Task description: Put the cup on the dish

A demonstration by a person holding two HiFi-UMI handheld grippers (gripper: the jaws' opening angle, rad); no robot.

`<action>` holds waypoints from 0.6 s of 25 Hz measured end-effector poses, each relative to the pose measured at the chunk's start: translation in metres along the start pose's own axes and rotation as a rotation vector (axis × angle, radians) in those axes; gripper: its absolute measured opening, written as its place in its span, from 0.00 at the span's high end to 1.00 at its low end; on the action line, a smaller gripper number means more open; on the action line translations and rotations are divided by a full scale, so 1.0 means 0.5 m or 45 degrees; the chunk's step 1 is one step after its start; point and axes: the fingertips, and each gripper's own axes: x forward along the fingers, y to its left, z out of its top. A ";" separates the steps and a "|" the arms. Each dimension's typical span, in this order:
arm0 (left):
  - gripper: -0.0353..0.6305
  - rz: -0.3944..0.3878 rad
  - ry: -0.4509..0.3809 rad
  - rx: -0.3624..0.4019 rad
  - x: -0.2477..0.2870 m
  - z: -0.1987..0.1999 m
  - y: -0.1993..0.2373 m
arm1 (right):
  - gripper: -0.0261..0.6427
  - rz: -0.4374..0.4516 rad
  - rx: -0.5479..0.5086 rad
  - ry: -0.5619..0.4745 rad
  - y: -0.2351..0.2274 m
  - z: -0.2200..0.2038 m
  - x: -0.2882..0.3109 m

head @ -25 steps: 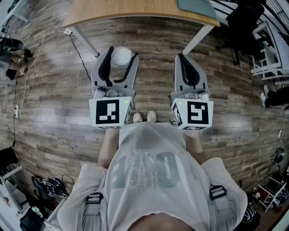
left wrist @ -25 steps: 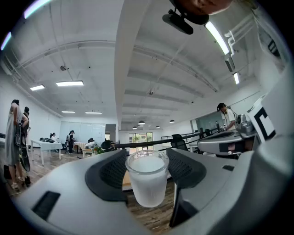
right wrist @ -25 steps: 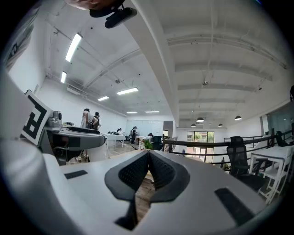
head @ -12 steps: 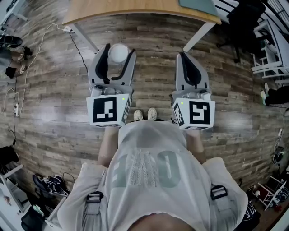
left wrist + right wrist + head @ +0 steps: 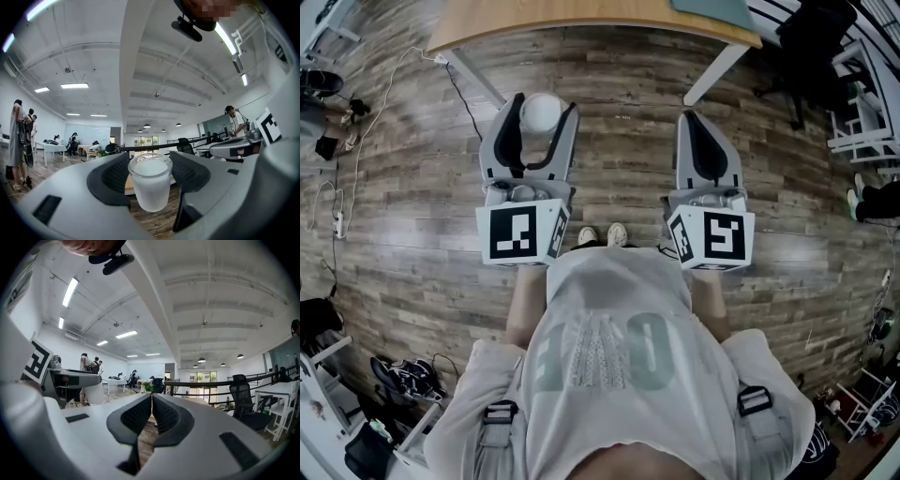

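Note:
A frosted white cup (image 5: 541, 113) (image 5: 150, 182) is held upright between the jaws of my left gripper (image 5: 539, 117) (image 5: 151, 176), which is shut on it above the wooden floor. My right gripper (image 5: 707, 141) (image 5: 151, 412) is shut with nothing in it; its two pads meet. Both grippers are held out in front of the person at about the same height, pointing toward a wooden table (image 5: 581, 21) ahead. A grey-green flat thing (image 5: 708, 13) lies on the table's right end; I cannot tell whether it is the dish.
The person's feet (image 5: 602, 235) stand on the plank floor (image 5: 412, 216). White table legs (image 5: 712, 73) slant down ahead. A cable (image 5: 356, 159) runs along the floor at left. A black chair (image 5: 806, 47) and white racks (image 5: 862, 112) stand at right. People stand in the distance (image 5: 21, 140).
Both grippers have moved slightly forward toward the table, the left one still carrying the cup. The table has come a little nearer in the head view.

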 end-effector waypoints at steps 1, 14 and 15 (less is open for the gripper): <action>0.53 -0.001 -0.004 -0.001 0.004 0.000 -0.005 | 0.93 0.002 0.001 0.006 -0.010 -0.009 -0.001; 0.53 0.042 -0.012 0.012 0.089 -0.030 0.031 | 0.93 -0.017 0.033 0.053 -0.086 -0.075 0.078; 0.53 0.040 -0.011 0.005 0.108 -0.037 0.036 | 0.93 -0.030 0.034 0.056 -0.097 -0.077 0.092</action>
